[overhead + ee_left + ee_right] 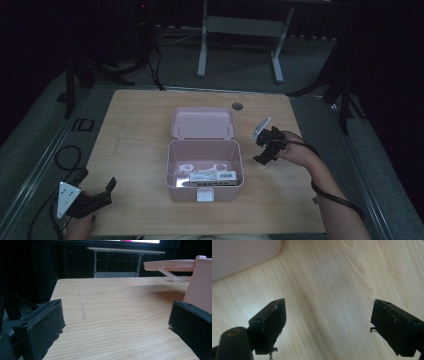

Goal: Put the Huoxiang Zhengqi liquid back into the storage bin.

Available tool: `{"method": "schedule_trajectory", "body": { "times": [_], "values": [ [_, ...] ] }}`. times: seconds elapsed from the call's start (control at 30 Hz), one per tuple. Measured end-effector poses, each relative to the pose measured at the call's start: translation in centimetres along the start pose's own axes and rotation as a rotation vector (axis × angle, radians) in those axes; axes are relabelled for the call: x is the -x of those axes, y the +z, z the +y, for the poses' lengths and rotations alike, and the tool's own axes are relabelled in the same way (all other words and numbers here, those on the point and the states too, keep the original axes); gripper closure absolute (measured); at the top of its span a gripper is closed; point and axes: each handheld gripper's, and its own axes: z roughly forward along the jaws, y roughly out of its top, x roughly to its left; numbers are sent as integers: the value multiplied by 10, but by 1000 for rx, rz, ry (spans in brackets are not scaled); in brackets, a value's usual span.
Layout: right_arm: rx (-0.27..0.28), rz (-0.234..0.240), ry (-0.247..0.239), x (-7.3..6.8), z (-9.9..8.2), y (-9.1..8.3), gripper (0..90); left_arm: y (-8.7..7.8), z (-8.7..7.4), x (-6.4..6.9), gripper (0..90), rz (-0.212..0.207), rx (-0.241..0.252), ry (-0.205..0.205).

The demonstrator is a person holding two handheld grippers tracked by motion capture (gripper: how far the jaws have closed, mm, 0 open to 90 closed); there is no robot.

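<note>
A pink lidded box (204, 167) stands open in the middle of the wooden table (135, 135), its lid (202, 123) laid back flat behind it. Inside lie a white carton (213, 177) and some pale small items. My left gripper (107, 192) rests at the table's front left corner, open and holding nothing; in its own view the box wall (200, 285) rises at the right. My right gripper (263, 152) hovers just right of the box, open and pointing down at bare wood, with the box corner (242, 255) at the upper left of its view.
A round cable hole (237, 106) sits near the table's far edge. Beyond the table stands a white desk frame (240, 30) on a dark floor. Cables (67, 157) trail off the left side. Bare wood lies left and right of the box.
</note>
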Motion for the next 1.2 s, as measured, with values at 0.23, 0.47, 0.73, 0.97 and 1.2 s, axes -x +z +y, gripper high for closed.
{"method": "schedule_trajectory", "body": {
  "times": [0.23, 0.47, 0.73, 0.97, 1.2],
  "values": [
    [167, -142, 133, 1, -40, 22, 118, 0, 0, 0, 2, 0, 2, -4],
    [303, -268, 277, 1, -78, 31, 118, 0, 0, 0, 2, 2, 0, -4],
    [459, -371, 474, 1, -119, 32, 118, 0, 0, 0, 2, 3, -1, -3],
    [542, -376, 638, 3, -139, 28, 118, 0, 0, 0, 2, 3, 0, -6],
    [638, -335, 754, 2, -159, 29, 128, 0, 0, 0, 2, 3, 0, -6]
  ]
}}
